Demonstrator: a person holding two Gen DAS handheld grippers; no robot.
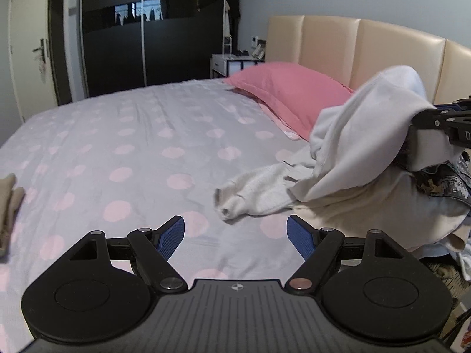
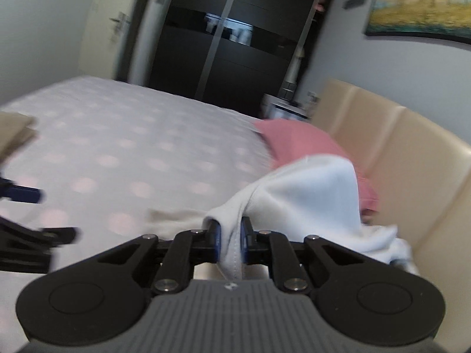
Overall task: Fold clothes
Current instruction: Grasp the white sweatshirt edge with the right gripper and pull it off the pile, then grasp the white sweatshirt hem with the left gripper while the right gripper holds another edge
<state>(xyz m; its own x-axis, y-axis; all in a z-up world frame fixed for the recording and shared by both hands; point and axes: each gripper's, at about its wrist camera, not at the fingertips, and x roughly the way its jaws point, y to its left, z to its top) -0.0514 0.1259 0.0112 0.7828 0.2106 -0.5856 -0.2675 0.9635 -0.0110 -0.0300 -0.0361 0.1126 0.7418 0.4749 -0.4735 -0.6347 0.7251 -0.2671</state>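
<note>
Right tool point(image 2: 229, 241) pinches soft, limp white garment point(image 2: 309, 194) at its seam; left tool point(image 1: 235, 235) spread, empty.

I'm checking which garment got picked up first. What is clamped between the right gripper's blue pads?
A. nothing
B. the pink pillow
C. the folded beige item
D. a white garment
D: the right gripper is shut on a fold of the white garment, which drapes off the pads.

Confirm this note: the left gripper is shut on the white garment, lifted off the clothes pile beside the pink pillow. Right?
Wrong gripper. The right gripper is shut on the white garment, as the right wrist view shows; the left gripper is open and empty. The rest holds.
</note>
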